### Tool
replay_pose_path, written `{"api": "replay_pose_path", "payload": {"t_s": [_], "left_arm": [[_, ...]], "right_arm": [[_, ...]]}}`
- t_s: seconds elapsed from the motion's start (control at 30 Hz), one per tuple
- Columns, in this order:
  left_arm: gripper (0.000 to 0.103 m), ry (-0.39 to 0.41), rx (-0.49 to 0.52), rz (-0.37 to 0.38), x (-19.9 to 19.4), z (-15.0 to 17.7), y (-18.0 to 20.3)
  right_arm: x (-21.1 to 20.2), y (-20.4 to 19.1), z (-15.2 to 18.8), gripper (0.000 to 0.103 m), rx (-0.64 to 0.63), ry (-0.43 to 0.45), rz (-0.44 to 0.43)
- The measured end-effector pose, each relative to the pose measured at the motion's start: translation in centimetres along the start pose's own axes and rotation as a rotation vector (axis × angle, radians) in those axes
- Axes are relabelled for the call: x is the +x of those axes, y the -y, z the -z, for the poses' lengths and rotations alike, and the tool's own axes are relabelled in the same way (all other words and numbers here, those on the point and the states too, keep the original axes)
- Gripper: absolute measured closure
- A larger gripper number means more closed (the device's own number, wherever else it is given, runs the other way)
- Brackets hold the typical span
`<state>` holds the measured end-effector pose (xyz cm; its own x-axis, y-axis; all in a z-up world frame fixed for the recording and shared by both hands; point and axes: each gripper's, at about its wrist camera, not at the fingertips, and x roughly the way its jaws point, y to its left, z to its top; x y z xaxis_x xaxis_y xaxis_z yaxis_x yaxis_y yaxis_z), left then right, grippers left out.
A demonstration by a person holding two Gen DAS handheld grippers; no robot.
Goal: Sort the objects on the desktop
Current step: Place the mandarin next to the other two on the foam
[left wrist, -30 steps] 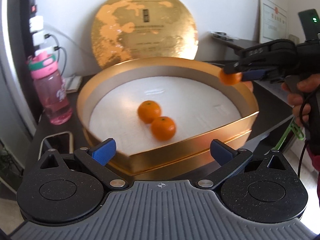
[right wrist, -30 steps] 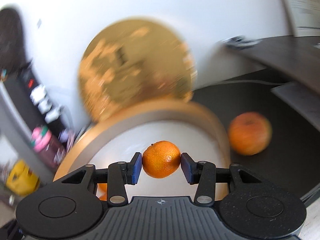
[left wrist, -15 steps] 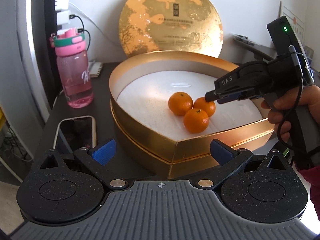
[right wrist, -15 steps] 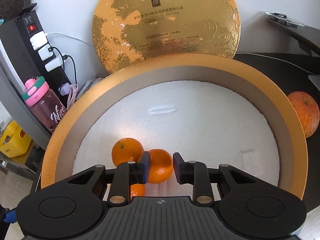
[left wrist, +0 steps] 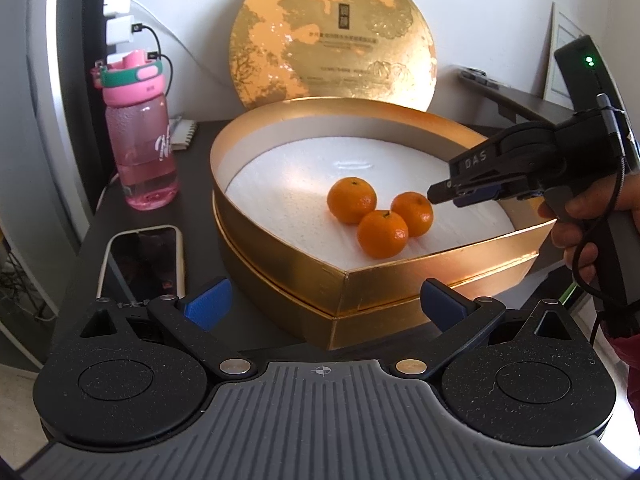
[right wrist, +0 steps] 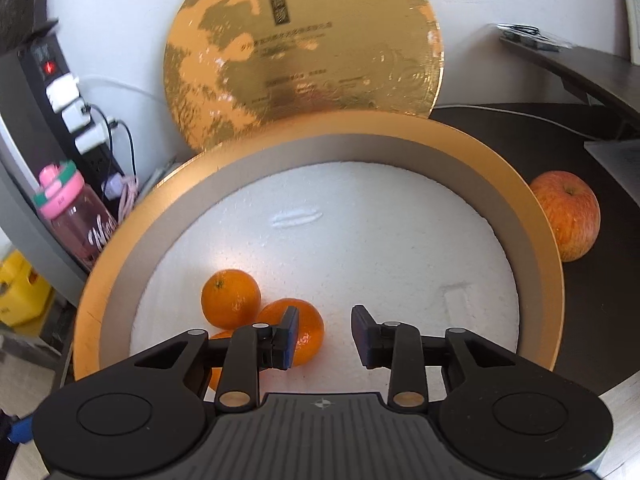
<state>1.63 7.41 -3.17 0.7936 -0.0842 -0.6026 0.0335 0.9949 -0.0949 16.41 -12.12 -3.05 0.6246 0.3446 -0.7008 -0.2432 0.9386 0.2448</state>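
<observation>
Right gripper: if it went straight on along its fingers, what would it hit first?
Probably the white foam liner inside the gold box; the mandarin nearest the fingers sits just left of that line.

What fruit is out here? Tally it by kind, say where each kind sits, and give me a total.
Tangerines: 3, all inside the gold box
Apple: 1, on the desk beside the box
Total: 4
</observation>
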Motion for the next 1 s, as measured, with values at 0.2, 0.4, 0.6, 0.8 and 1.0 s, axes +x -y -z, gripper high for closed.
{"api": "replay_pose_path", "payload": {"t_s": [0.2, 0.4, 0.6, 0.8, 1.0], "left_arm": [[0.000, 0.007, 0.017, -0.005, -0.5, 0.0, 0.6], [0.000, 0.009, 0.026, -0.016, -0.8, 0.1, 1.0], [0.000, 0.007, 0.027, -0.015, -0.8, 0.2, 1.1], [0.000, 0.006, 0.029, -0.015, -0.9, 0.2, 1.1], [0.000, 0.011, 0.033, -0.018, -1.1, 0.2, 1.0]], "right_arm": [[1.5, -0.5, -0.1, 0.064, 0.000, -0.020, -0.040], [2.3, -1.6, -0.7, 0.063, -0.018, -0.035, -0.076], [2.9, -2.2, -0.4, 0.058, -0.042, -0.043, -0.062], [3.3, -2.2, -0.3, 0.059, -0.053, -0.054, -0.063], [2.9, -1.8, -0.3, 0.061, -0.036, -0.050, -0.062]]}}
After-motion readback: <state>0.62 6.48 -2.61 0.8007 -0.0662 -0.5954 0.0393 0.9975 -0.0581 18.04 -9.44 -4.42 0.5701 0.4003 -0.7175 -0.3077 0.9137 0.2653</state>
